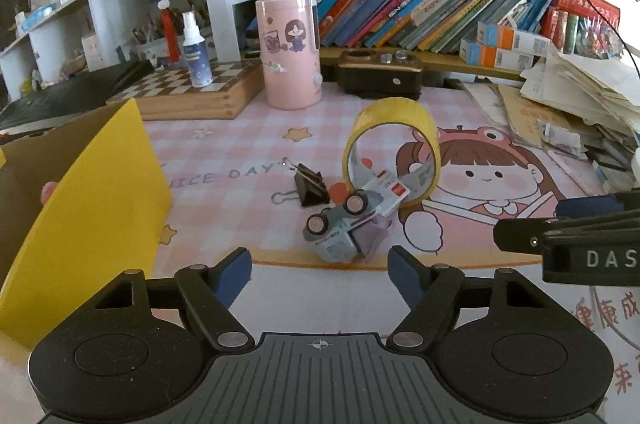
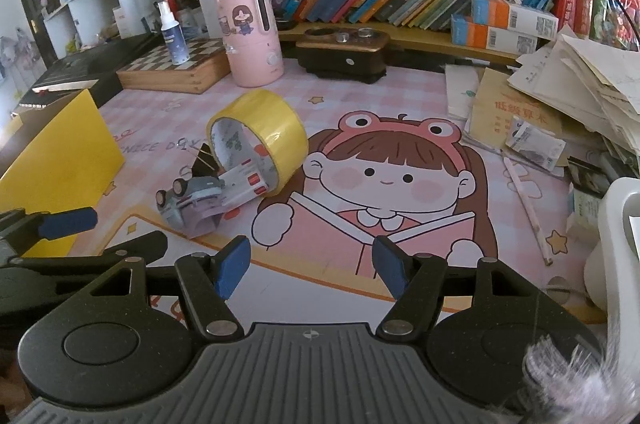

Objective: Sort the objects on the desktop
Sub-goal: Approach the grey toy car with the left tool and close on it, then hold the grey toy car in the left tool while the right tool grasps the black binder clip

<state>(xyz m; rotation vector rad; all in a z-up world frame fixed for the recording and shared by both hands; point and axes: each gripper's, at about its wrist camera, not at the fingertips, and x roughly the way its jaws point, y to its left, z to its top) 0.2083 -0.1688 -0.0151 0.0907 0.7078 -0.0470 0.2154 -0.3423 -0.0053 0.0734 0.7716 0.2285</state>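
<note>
Bookshelves [image 1: 400, 4] packed with leaning books are filling the background, well ahead of both grippers, and a pink checked desk mat [image 1: 240, 144] printed with a cartoon girl is covering the desk beneath them. Beyond the mat, far ahead of the left gripper, a wooden chessboard box [image 1: 188, 92] is lying flat with a spray bottle [image 1: 195, 50] standing on it, and a pink canister [image 1: 290, 52] is standing upright just beside that box. A yellow box [image 1: 88, 208] is sitting open at the near left of the left gripper, its flap tilting up.

A roll of yellow tape [image 1: 394, 148] is standing on edge ahead of the left gripper and slightly to its right; in the right wrist view it [image 2: 260, 140] is sitting ahead and to the left. A toy car [image 1: 340, 228] is lying overturned, wheels up, just in front of the left gripper's fingertips, touching a small card [image 1: 390, 190] that is leaning against the tape. A black binder clip [image 1: 310, 186] is resting just beside the car, on its far left.

Left gripper [image 1: 320, 274] is hovering over the near edge of the mat with its jaws spread apart and nothing between them, the car lying just beyond the gap. Right gripper [image 2: 310, 266] is also standing released, jaws parted and gripping nothing, over the cartoon girl's printed book.
</note>
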